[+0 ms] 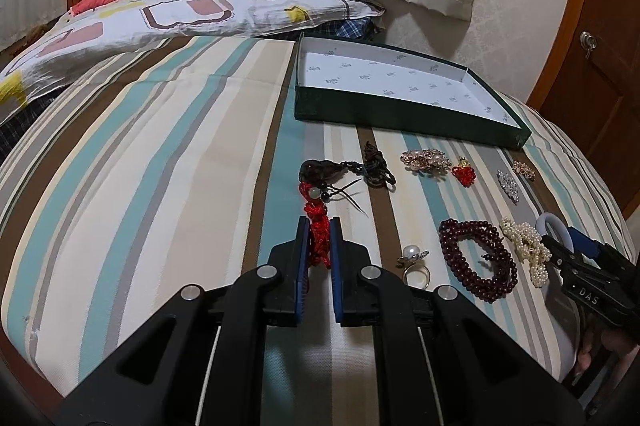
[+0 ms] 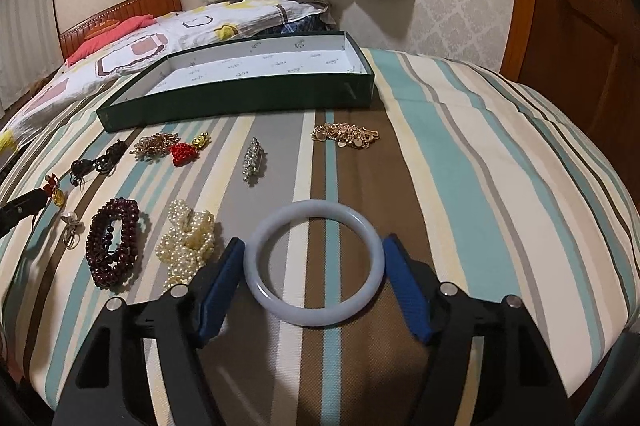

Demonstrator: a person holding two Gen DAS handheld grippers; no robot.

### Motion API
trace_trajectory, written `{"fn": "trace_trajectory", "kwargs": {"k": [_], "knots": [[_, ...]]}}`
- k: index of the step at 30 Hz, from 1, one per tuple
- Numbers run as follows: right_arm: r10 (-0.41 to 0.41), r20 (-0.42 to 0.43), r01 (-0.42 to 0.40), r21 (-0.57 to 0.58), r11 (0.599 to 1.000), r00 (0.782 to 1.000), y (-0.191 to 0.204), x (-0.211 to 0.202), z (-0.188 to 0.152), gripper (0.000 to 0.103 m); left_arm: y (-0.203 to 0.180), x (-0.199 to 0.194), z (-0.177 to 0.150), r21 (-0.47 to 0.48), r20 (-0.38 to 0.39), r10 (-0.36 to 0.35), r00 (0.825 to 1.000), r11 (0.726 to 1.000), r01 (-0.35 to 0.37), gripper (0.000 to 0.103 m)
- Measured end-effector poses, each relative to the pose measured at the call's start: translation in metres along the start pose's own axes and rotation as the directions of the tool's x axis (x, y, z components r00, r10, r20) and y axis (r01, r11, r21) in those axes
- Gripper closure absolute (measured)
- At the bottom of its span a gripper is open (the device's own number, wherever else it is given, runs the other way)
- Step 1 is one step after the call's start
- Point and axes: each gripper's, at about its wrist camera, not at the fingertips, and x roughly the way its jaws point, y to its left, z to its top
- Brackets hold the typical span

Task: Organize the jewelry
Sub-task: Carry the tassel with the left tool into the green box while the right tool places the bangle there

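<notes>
Left gripper (image 1: 319, 242) pinching red cord (image 1: 318, 226), lower centre; tangle with black cord (image 1: 376, 167) may drag it. Right gripper (image 2: 314, 268) spread around bangle (image 2: 315, 262), lower centre; could slip. Box (image 1: 400, 113) upper right, empty.

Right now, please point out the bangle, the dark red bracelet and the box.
bangle (image 2: 314, 206): right wrist view, far rim.
dark red bracelet (image 2: 97, 260): right wrist view, left beaded band.
box (image 2: 240, 103): right wrist view, green front wall.
</notes>
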Motion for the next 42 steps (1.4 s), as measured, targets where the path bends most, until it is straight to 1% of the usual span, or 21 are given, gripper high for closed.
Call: {"fn": "trace_trajectory", "kwargs": {"k": [11, 16, 24, 29, 33, 35, 38, 39, 40, 42], "knots": [[0.011, 0.030, -0.012, 0.007, 1.000, 0.999, 0.003, -0.008, 0.005, 0.034, -0.001, -0.005, 0.002, 0.004, 0.010, 0.005, 1.000, 1.000, -0.005, 0.093], [0.015, 0.045, -0.015, 0.003, 1.000, 0.999, 0.004, -0.012, 0.009, 0.034, -0.005, -0.007, 0.004, 0.021, 0.015, 0.016, 1.000, 1.000, -0.016, 0.093], [0.020, 0.077, -0.021, 0.009, 1.000, 0.997, 0.004, -0.019, 0.021, 0.034, -0.013, -0.015, 0.013, 0.028, 0.037, -0.005, 0.999, 1.000, 0.004, 0.093], [0.021, 0.124, -0.021, -0.001, 1.000, 0.992, 0.007, -0.023, 0.050, 0.034, -0.024, -0.017, 0.036, 0.044, 0.076, -0.030, 0.997, 0.999, 0.027, 0.093], [0.025, 0.167, -0.023, -0.014, 1.000, 0.986, 0.008, -0.021, 0.081, 0.034, -0.030, -0.007, 0.060, 0.029, 0.090, -0.060, 0.994, 0.998, 0.058, 0.093], [0.032, 0.178, -0.029, -0.021, 0.999, 0.984, 0.006, -0.012, 0.102, 0.034, -0.033, 0.004, 0.075, 0.023, 0.096, -0.071, 0.993, 0.997, 0.069, 0.093], [0.037, 0.189, -0.034, -0.021, 0.999, 0.981, 0.001, 0.001, 0.124, 0.034, -0.037, 0.024, 0.098, 0.012, 0.101, -0.081, 0.992, 0.997, 0.080, 0.093], [0.036, 0.185, -0.031, -0.031, 0.999, 0.982, 0.000, 0.010, 0.133, 0.034, -0.038, 0.031, 0.105, 0.008, 0.101, -0.083, 0.991, 0.997, 0.083, 0.093], [0.046, 0.157, -0.040, -0.038, 0.998, 0.986, -0.001, 0.016, 0.138, 0.034, -0.040, 0.041, 0.113, 0.006, 0.097, -0.084, 0.992, 0.996, 0.084, 0.093], [0.047, 0.145, -0.041, -0.046, 0.998, 0.988, -0.002, 0.032, 0.148, 0.034, -0.043, 0.061, 0.127, 0.011, 0.090, -0.073, 0.993, 0.997, 0.072, 0.093]]}}
